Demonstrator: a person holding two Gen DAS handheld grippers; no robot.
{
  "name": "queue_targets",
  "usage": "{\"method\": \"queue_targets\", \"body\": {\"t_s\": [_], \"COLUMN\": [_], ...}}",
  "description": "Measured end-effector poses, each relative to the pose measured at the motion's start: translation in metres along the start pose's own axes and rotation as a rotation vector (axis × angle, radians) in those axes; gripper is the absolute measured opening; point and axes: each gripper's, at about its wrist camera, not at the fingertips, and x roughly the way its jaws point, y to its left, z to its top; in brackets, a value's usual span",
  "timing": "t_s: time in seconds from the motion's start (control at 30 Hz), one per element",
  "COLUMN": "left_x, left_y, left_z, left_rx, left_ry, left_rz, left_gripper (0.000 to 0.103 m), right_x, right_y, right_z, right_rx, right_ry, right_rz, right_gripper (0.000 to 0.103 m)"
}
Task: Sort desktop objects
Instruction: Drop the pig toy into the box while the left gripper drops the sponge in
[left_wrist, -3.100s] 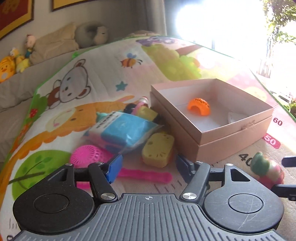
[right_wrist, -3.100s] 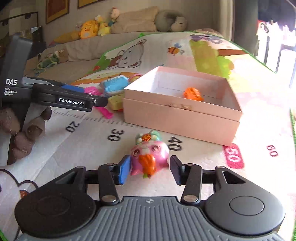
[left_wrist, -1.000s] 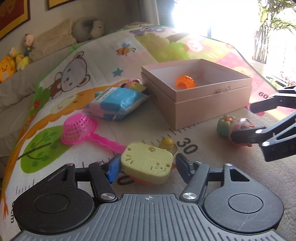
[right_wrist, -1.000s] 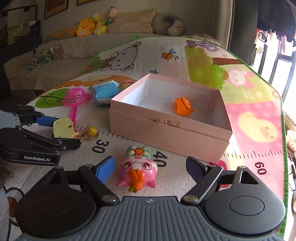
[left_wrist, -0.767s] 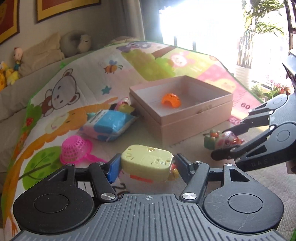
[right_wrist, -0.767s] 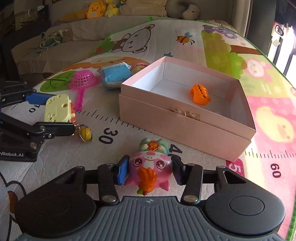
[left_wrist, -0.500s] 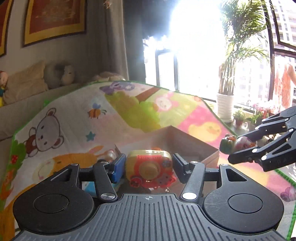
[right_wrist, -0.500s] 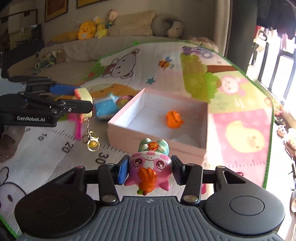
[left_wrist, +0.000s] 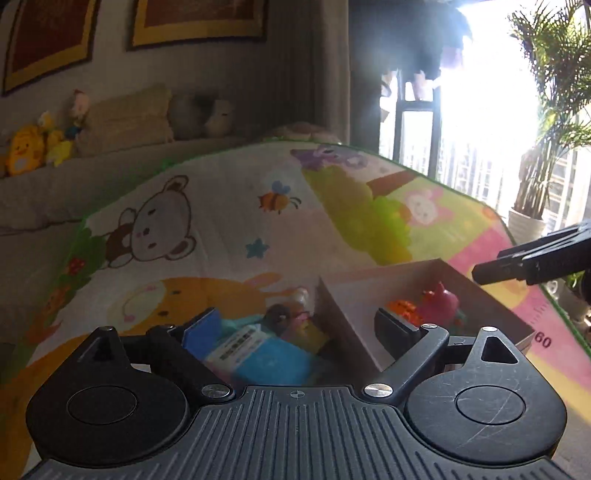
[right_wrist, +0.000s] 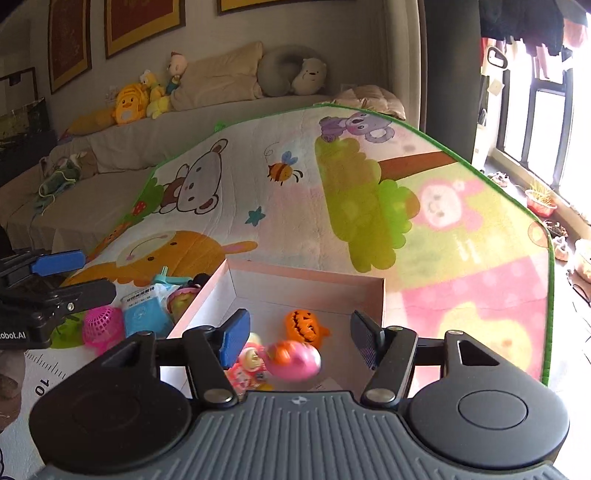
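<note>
The pink box (right_wrist: 310, 277) stands on the play mat and also shows in the left wrist view (left_wrist: 351, 291). In it lie an orange pumpkin toy (right_wrist: 304, 326), the pink pig toy (right_wrist: 295, 360), blurred, and part of the yellow keychain toy (right_wrist: 249, 363). In the left wrist view the pig (left_wrist: 441, 301) and pumpkin (left_wrist: 404, 308) show inside the box. My right gripper (right_wrist: 299, 338) is open and empty above the box's near side. My left gripper (left_wrist: 299, 325) is open and empty above the box's left wall and the blue packet (left_wrist: 266, 354).
Left of the box lie the blue packet (right_wrist: 142, 314), a pink strainer (right_wrist: 101, 325) and small toys (right_wrist: 181, 297). Plush toys and pillows line the sofa (right_wrist: 207, 85) behind the mat. A window and potted palm (left_wrist: 535, 206) stand at the right.
Both grippers have opened. The yellow keychain toy has left my left gripper and the pink pig has left my right gripper; both now lie in the box.
</note>
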Motion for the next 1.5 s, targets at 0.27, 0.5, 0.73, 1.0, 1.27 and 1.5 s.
{"method": "queue_targets", "body": {"t_s": [0.27,0.5,0.73,1.0,1.27,1.5], "left_x": [0.005,0.0,0.0,0.003,-0.008,-0.031], "left_y": [0.051,0.064,0.064,0.069,0.053,0.039], "left_z": [-0.069,-0.078,-0.079,-0.082,-0.087,-0.1], "left_rx": [-0.113,-0.187,-0.192,-0.227,-0.114,-0.095], "left_ry": [0.094,0.056,0.054,0.084,0.134,0.171], "left_rz": [0.085,0.042,0.008,-0.004,-0.059,-0.12], "left_gripper": [0.096,0.099,0.1,0.101,0.102,0.103], "right_x": [0.049,0.147,0.268,0.264,0.213,0.115], "right_y": [0.057,0.107,0.1,0.131,0.178,0.172], "right_z": [0.04,0.097,0.097,0.086,0.055,0.024], "right_rx": [0.017,0.008,0.069,-0.076,-0.232,-0.232], "right_ry": [0.131,0.237,0.364,0.424,0.466,0.44], "right_rz": [0.086,0.026,-0.159,-0.09,0.08,0.276], "right_gripper": [0.061,0.056,0.031,0.015,0.013,0.013]}}
